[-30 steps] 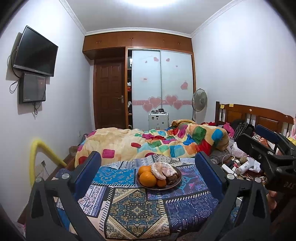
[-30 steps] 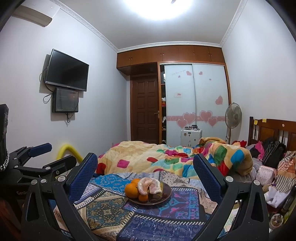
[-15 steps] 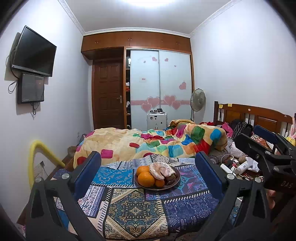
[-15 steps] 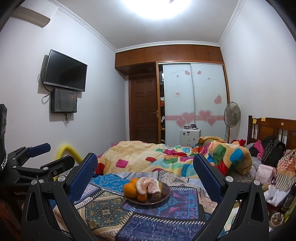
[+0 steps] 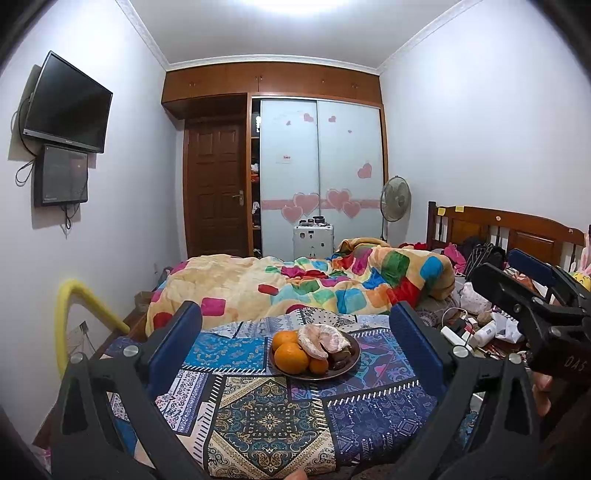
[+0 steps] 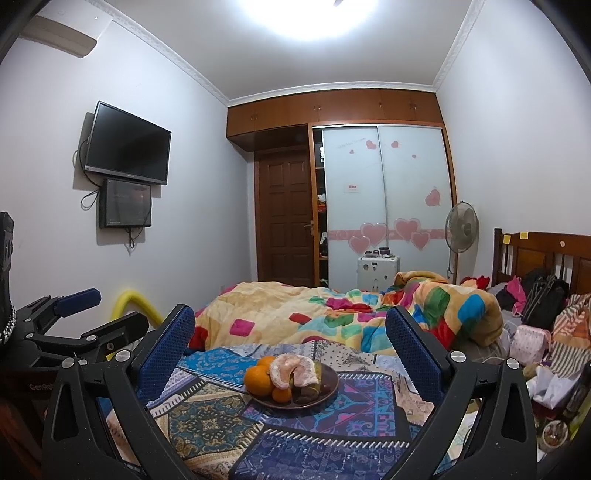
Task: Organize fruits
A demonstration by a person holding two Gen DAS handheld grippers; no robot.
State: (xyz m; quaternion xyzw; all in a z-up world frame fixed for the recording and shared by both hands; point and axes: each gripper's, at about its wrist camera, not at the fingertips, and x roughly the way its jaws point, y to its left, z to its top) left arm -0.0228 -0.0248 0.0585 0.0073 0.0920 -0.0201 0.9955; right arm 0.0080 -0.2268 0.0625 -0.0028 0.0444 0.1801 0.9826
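In the right view alone, an air conditioner (image 6: 59,35).

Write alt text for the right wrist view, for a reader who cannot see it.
A dark plate of oranges and a peeled citrus fruit sits on a patchwork cloth, framed by the right gripper with its blue fingers spread open. Behind lie a colourful quilt and a wardrobe; the left gripper shows at left.
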